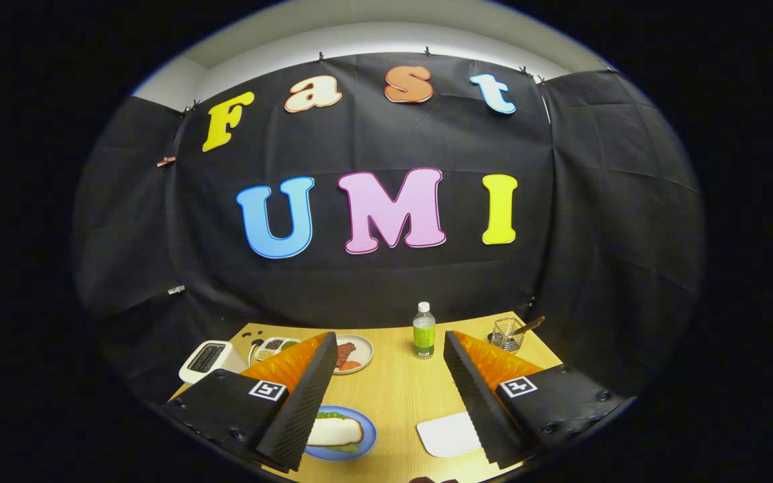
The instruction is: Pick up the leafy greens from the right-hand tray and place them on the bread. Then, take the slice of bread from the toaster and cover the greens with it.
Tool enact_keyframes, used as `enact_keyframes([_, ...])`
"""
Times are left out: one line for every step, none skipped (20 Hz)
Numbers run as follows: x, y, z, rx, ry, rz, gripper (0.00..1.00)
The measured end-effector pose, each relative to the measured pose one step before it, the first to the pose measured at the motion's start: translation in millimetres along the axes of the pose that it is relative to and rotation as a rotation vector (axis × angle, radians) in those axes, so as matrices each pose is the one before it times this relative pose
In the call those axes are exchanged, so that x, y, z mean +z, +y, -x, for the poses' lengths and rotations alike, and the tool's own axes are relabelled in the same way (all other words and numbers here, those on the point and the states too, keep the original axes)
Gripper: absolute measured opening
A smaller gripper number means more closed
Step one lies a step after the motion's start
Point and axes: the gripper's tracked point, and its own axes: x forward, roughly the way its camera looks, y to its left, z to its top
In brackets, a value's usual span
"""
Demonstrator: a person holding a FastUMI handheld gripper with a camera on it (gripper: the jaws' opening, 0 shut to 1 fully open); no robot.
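Already your greens (338, 417) and a bread slice (334, 433) sit stacked on the blue plate (366, 444), so both steps look done, though whether bread lies beneath I can't tell. Your gripper (390, 396) is spread wide, holding nothing, above the surface (396, 382); the toaster (211, 358) slots look empty.

Probably a staged demo booth: black cloth wall (386, 282), wooden table (393, 382).
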Motion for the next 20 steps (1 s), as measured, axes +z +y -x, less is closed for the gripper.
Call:
enact_keyframes([0.16, 1.18, 4.85, 0.00860, 0.00139, -0.00834, 0.99])
enact_keyframes([2.78, -1.98, 3.38, -0.00093, -0.00206, 0.00054, 0.99])
enact_keyframes([3.74, -3.09, 4.04, -0.00299, -0.00508, 0.00737, 0.99])
enact_keyframes([3.34, -2.06, 2.14, -0.00432, -0.00748, 0.00946, 0.99])
enact_keyframes([1.02, -1.84, -0.89, -0.00381, -0.00499, 0.00932, 0.99])
enact_keyframes([-0.04, -0.37, -0.82, -0.00111, -0.00082, 0.00505, 0.99])
enact_keyframes([-0.15, 1.54, -2.78, 0.00136, 0.00420, -0.00099, 0.99])
enact_keyframes([-0.50, 2.87, -2.65, 0.00747, 0.00366, -0.00673, 0.99])
enact_keyframes([1.06, 3.49, -3.42, 0.01038, 0.00193, -0.00761, 0.99])
enact_keyframes([0.80, 3.48, -2.63, 0.00996, -0.00013, -0.00403, 0.99])
enact_keyframes([0.73, 3.28, -3.56, 0.00871, 0.00075, -0.00102, 0.99])
enact_keyframes([1.86, 4.46, -2.33, 0.01133, -0.00134, 0.00148, 0.99])
enact_keyframes([0.21, 5.29, -1.64, 0.01259, 0.00215, -0.00059, 0.99])
enact_keyframes([1.56, 6.77, -0.28, 0.01625, -0.00202, -0.00245, 0.99])
enact_keyframes([2.45, 4.72, -0.30, 0.01203, -0.00405, 0.00042, 0.99])
enact_keyframes([1.03, 3.53, -0.97, 0.00815, -0.00191, -0.00017, 0.99])
enact_keyframes([-0.58, 4.42, -0.09, 0.01154, 0.00218, -0.00116, 0.99])
enact_keyframes([-1.13, 4.54, -0.46, 0.01309, 0.00599, -0.00121, 0.99])
enact_keyframes([-1.07, 3.94, 0.13, 0.00928, 0.00356, 0.00140, 0.99])
enact_keyframes([-0.14, 1.81, -0.15, 0.00465, 0.00004, 0.00345, 0.99])
